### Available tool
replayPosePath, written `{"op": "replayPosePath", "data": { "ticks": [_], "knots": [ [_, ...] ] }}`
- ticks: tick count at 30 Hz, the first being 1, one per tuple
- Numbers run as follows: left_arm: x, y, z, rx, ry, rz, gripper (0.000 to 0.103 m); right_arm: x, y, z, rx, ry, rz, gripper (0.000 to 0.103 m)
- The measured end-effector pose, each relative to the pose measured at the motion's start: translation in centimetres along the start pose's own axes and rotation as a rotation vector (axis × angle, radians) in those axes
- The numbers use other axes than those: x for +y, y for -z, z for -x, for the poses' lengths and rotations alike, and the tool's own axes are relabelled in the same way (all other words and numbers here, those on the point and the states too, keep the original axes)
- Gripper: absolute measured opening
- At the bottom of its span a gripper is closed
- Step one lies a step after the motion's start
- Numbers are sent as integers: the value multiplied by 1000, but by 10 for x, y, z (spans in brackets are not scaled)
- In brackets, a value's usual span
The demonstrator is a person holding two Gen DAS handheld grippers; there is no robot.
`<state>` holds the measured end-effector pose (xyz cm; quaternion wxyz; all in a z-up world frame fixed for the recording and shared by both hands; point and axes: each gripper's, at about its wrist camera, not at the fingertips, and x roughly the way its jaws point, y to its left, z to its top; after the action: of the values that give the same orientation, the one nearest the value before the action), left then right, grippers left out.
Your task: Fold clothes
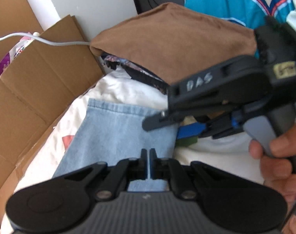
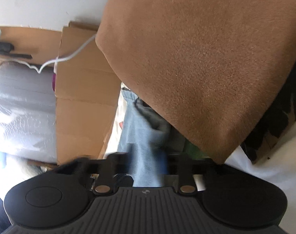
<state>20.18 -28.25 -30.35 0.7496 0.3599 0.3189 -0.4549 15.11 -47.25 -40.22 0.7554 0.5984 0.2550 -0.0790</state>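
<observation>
Light blue jeans (image 1: 116, 130) lie on a white sheet (image 1: 116, 89); they also show in the right wrist view (image 2: 146, 136). My left gripper (image 1: 148, 153) is shut just above the denim, its pads together with nothing clearly between them. My right gripper (image 1: 163, 117) comes in from the right, held by a hand (image 1: 278, 163), its fingers over the jeans' right edge. In the right wrist view my right gripper (image 2: 148, 156) is blurred, with denim running between its fingers. A folded brown garment (image 1: 175, 44) lies behind the jeans and fills the right wrist view (image 2: 196, 58).
A flattened cardboard box (image 1: 40, 89) stands along the left, with a white cable (image 1: 56, 42) across it. A teal patterned garment (image 1: 239, 2) lies at the back right. A dark patterned cloth (image 1: 140, 72) pokes out under the brown garment. Clear plastic wrap (image 2: 21, 107) sits far left.
</observation>
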Motion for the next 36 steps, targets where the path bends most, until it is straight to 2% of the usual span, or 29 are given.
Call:
{"op": "replayPosePath", "data": {
  "ticks": [3,4,5,6,7,8,10,12,14,17,19,20,21,25,27,30,36],
  "knots": [
    [-9,1,-1,2,-18,-23,10,9,-3,4,-8,-14,73,3],
    [-13,2,-1,-3,-18,-34,17,13,-4,4,-6,-16,86,3],
    [-17,4,-1,-8,-19,-42,30,16,-6,4,-4,-19,98,3],
    [-20,5,-1,-9,-26,-48,39,20,-7,4,-1,-17,111,3],
    [-23,7,-2,-11,-36,-54,54,24,-8,3,2,-16,124,3],
    [-27,8,-3,-11,-55,-70,62,27,-9,3,3,-21,128,3],
    [-31,10,-10,7,-108,-102,61,33,-10,4,2,-40,128,3],
    [-29,10,-17,35,-148,-112,47,38,-11,6,0,-56,129,3],
    [-21,10,-21,54,-162,-92,8,41,-13,6,1,-63,136,3],
    [-1,5,-17,49,-159,-49,5,47,-15,6,-1,-87,172,9],
    [12,1,-14,45,-147,-34,5,47,-15,16,-34,-98,182,37],
    [18,-1,-13,44,-140,-28,5,43,-13,25,-67,-108,191,56],
    [25,-3,-12,44,-133,-21,5,42,-13,33,-99,-109,204,60],
    [51,-10,-11,48,-90,37,5,39,-12,43,-128,-40,255,55],
    [60,-14,-10,47,-81,46,5,38,-8,43,-123,-8,290,41],
    [70,-18,-12,49,-55,61,5,37,3,35,-73,27,359,28],
    [83,-21,-10,48,-6,92,5,54,15,-2,11,63,490,28]
  ]
}}
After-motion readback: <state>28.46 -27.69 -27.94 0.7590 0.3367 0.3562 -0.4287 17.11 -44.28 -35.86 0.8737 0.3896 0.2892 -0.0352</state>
